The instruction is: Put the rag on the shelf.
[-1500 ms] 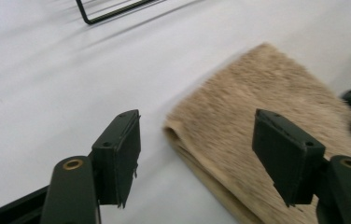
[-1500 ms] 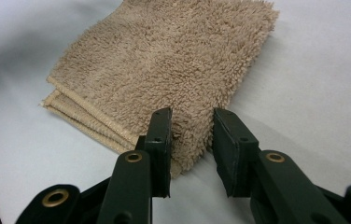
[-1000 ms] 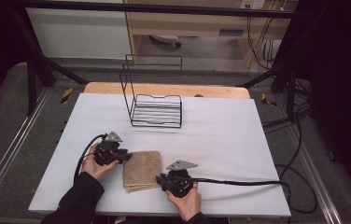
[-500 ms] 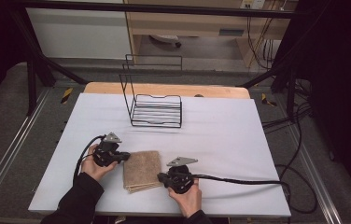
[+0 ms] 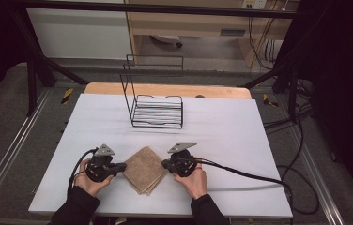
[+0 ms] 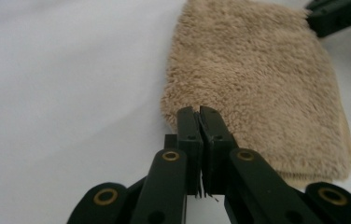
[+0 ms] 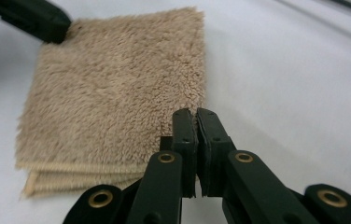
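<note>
A tan towel (image 5: 144, 168), folded into a thick square, lies on the white table (image 5: 240, 136) near its front edge, turned like a diamond. My left gripper (image 5: 124, 166) lies level at the towel's left corner, jaws shut, tips against the pile (image 6: 257, 84). In the left gripper view its jaws (image 6: 199, 112) meet with nothing visible between them. My right gripper (image 5: 164, 163) points at the towel's right corner, also shut; its tips (image 7: 196, 113) rest at the towel's edge (image 7: 117, 93), above the stacked folds. Each gripper view shows the other gripper's jaw tip at the towel's far corner.
A black wire rack (image 5: 156, 110) with a tall back frame stands at the table's far middle. The right gripper's cable (image 5: 245, 172) trails right across the table. A wooden board (image 5: 212, 90) borders the far edge. Bare table lies left and right of the hands.
The towel has turned from lying square to a diamond. The right hand has moved away from the front edge; the left hand has drawn slightly left and nearer.
</note>
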`<state>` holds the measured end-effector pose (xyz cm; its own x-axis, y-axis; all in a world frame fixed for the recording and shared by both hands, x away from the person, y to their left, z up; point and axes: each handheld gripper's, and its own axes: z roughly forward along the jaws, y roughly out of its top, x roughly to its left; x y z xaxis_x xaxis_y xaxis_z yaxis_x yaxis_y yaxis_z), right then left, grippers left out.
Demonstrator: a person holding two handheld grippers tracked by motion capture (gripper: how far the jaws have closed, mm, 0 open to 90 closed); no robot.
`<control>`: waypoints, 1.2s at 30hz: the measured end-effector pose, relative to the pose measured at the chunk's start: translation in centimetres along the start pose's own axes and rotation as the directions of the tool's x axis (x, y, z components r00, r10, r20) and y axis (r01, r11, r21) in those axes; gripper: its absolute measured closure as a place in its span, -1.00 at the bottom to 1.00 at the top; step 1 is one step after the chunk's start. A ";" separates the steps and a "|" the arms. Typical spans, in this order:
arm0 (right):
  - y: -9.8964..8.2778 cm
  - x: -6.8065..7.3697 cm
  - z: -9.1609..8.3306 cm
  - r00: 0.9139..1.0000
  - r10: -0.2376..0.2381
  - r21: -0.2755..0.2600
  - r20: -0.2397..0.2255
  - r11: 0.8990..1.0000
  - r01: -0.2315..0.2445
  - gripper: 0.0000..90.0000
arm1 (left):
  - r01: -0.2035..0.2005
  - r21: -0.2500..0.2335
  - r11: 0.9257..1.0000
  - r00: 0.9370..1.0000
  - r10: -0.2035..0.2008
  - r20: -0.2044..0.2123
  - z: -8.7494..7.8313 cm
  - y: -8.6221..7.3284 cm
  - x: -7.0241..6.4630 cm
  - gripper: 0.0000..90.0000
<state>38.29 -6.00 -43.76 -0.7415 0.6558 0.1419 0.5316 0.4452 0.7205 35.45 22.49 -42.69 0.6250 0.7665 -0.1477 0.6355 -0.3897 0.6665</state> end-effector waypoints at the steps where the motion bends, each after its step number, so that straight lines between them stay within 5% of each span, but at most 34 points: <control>1: 0.2 -0.2 0.2 1.000 -0.025 -0.005 0.002 1.000 0.025 0.94 | 0.005 -0.002 1.000 1.000 -0.005 -0.002 -0.1 -0.2 -0.2 0.95; 7: 1.2 -1.2 1.4 0.999 -0.037 -0.032 -0.013 0.999 0.036 0.93 | 0.026 -0.018 0.999 1.000 -0.026 -0.014 -0.9 -1.2 -1.8 0.95; 12: 1.7 -1.2 2.1 0.994 -0.113 -0.012 -0.012 0.994 0.113 0.91 | 0.020 -0.008 1.000 0.999 -0.020 -0.049 -0.7 -2.0 -3.0 0.94; 16: 1.8 -1.4 2.3 0.996 -0.088 -0.004 -0.014 0.996 0.088 0.78 | 0.011 -0.001 1.000 0.999 -0.011 -0.053 -0.5 -2.2 -2.8 0.87; 26: 1.5 -2.0 -0.9 1.000 -0.029 -0.092 0.000 0.995 0.029 -0.05 | -0.006 -0.007 1.000 1.000 0.006 -0.029 -1.2 -1.0 -0.6 0.10; 36: -1.4 -4.2 -3.8 0.998 0.060 -0.121 0.029 0.991 -0.056 -0.68 | 0.003 -0.024 1.000 1.000 -0.003 -0.002 -0.2 1.9 1.6 -0.73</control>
<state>39.10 -11.72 -42.76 -0.6961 0.6986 0.1655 0.5192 0.3307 0.7881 37.59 23.03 -41.49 0.6223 0.7686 -0.1482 0.6263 -0.3753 0.6833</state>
